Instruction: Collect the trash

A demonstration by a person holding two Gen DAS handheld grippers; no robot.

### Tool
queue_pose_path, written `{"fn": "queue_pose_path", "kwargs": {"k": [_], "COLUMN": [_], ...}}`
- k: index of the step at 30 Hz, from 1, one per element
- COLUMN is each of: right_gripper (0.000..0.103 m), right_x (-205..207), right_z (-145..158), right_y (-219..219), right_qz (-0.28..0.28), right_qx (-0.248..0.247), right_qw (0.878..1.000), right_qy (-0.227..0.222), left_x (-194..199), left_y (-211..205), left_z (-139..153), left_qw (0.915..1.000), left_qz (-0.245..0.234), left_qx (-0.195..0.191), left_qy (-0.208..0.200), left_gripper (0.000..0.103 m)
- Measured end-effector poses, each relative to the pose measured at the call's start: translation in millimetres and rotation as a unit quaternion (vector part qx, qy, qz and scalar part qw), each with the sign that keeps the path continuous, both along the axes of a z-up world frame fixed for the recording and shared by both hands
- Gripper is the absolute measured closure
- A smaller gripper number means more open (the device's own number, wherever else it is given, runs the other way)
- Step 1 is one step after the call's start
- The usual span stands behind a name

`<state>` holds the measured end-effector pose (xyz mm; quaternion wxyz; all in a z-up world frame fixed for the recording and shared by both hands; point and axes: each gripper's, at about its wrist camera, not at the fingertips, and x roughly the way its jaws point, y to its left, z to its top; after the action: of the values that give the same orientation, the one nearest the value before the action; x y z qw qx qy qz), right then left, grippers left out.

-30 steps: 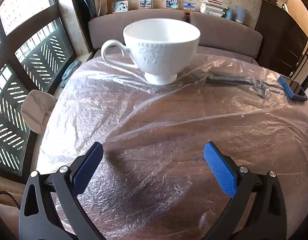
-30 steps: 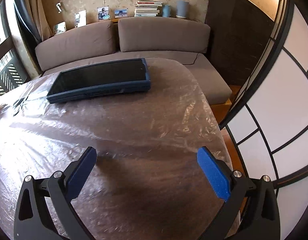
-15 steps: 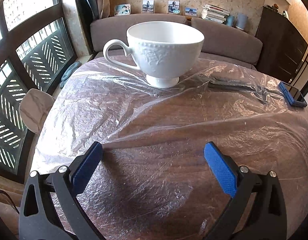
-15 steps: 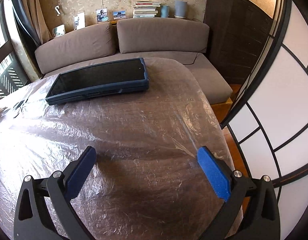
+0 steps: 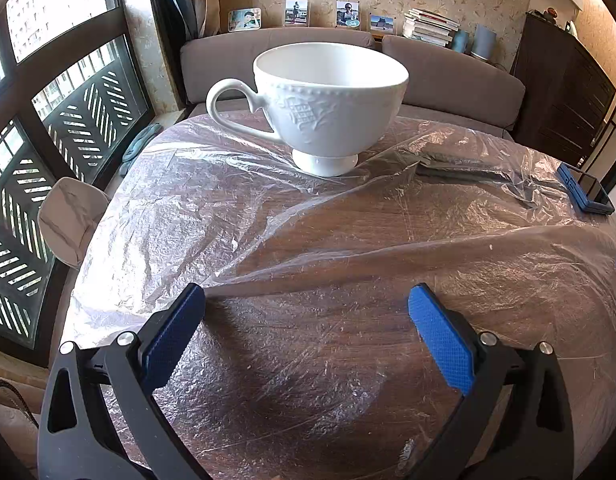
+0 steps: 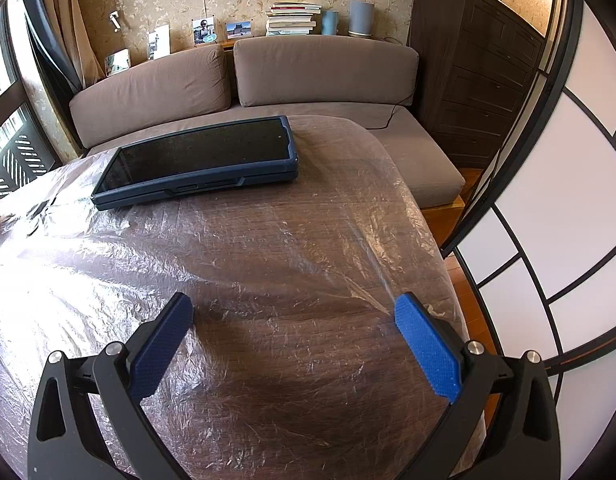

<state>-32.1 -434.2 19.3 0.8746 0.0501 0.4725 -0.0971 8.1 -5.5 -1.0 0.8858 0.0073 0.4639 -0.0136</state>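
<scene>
A crinkled clear plastic sheet (image 5: 236,208) covers the round wooden table and also shows in the right wrist view (image 6: 108,264). My left gripper (image 5: 306,304) is open and empty, low over the sheet at the table's near side. A white footed cup (image 5: 327,104) stands on the sheet beyond it. My right gripper (image 6: 294,312) is open and empty over the sheet near the table's right edge. A tablet in a dark blue case (image 6: 200,160) lies on the sheet ahead of it.
A dark flat object (image 5: 459,168) lies under the sheet right of the cup. The tablet (image 5: 583,188) shows at the left view's far right. A brown sofa (image 6: 268,80) curves behind the table, a dark cabinet (image 6: 475,72) at right, a window (image 5: 48,120) at left.
Both grippers have drawn back and risen slightly, so the cup and tablet look a little lower and farther. Both stay open; nothing was taken hold of.
</scene>
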Motion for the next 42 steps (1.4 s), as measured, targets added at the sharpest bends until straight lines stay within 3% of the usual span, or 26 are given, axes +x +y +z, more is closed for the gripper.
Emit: {"fn": "queue_pose_path", "kwargs": {"k": [42], "right_gripper": [0.004], "right_x": [-0.3], "right_z": [0.3], "right_y": [0.1], "right_qz": [0.0], "right_qx": [0.0], "right_qw": [1.0], "right_qy": [0.0], "left_x": [1.8], "left_y": [2.6], "left_z": [-0.5], "left_qw": [1.0], "left_qz": [0.0], "left_qx": [-0.001], "left_qy": [0.0], "left_gripper": [0.001]}}
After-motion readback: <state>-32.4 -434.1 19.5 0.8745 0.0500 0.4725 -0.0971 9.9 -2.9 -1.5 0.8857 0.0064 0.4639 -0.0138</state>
